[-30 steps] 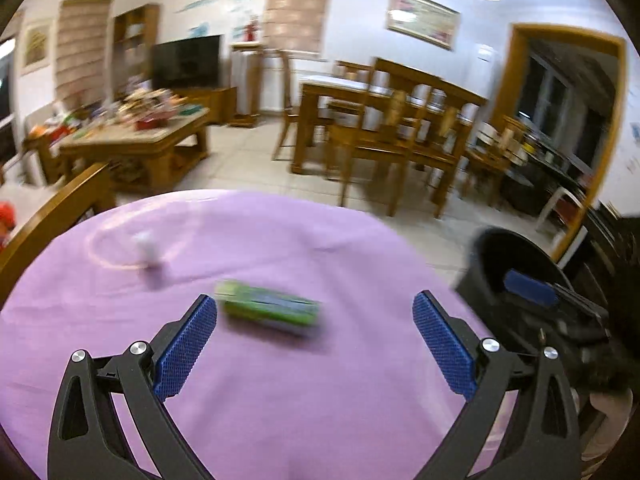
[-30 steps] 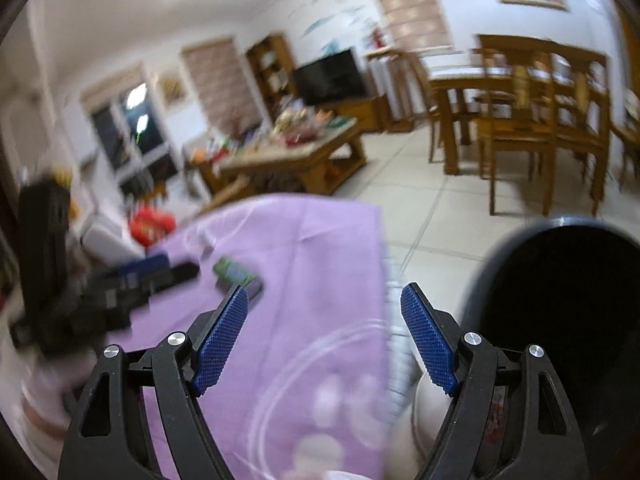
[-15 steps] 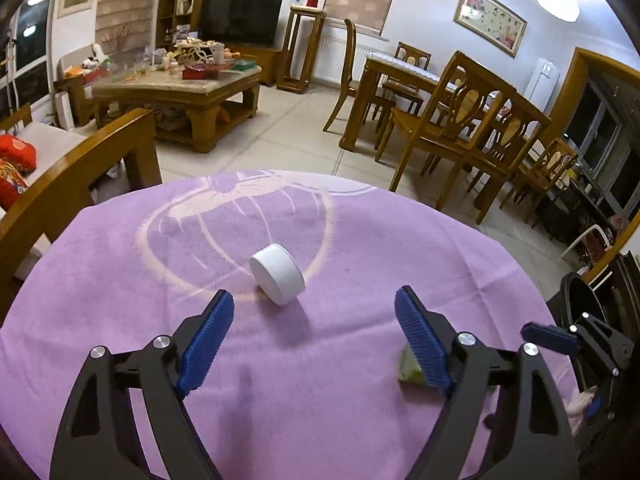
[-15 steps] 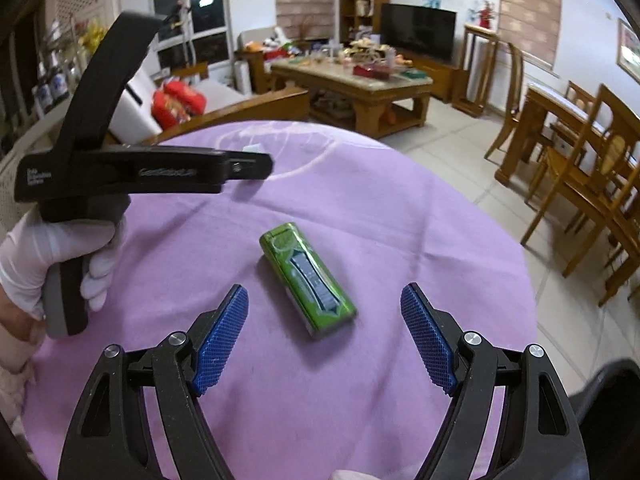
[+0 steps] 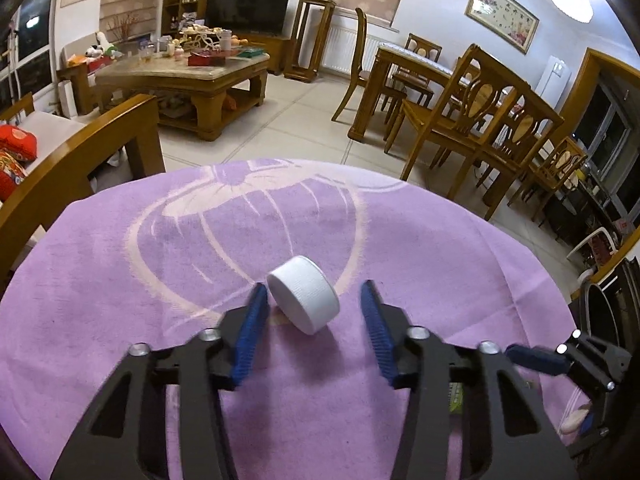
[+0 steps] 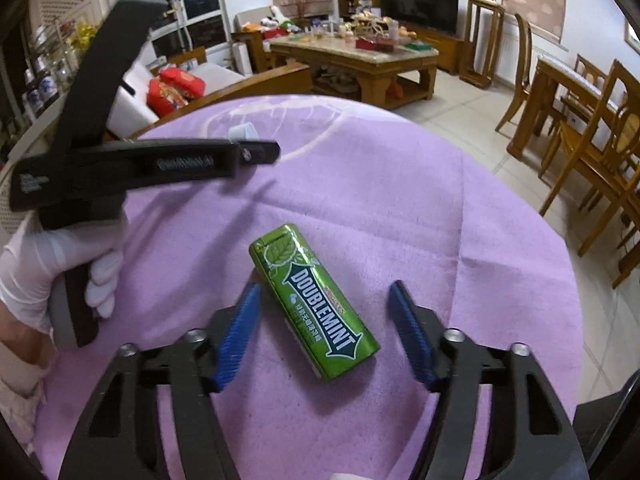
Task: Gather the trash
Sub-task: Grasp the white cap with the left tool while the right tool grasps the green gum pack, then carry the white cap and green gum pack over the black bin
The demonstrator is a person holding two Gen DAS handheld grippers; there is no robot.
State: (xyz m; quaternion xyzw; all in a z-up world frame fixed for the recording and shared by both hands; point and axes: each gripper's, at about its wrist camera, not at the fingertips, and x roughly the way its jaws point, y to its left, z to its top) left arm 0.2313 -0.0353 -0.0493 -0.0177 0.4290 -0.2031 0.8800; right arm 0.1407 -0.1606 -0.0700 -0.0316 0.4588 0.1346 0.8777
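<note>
A white round cap (image 5: 303,299) lies tilted on the purple tablecloth (image 5: 160,272). My left gripper (image 5: 314,300) is open with its blue pads on either side of the cap; the left pad is very near it. A green Doublemint gum pack (image 6: 314,300) lies flat on the cloth. My right gripper (image 6: 326,300) is open around the pack, pads apart from it. In the right wrist view the left gripper (image 6: 256,152) is seen side-on, held by a white-gloved hand, with the cap (image 6: 242,131) partly hidden behind it.
A dark bin (image 5: 608,312) stands off the table's right edge; its rim (image 6: 600,436) shows at the lower right. A wooden chair back (image 5: 80,160) is at the table's far left. A coffee table and dining chairs stand beyond.
Both grippers have moved forward and lower, and both jaws have narrowed. The cap now sits between my left pads, and the gum pack sits between my right pads.
</note>
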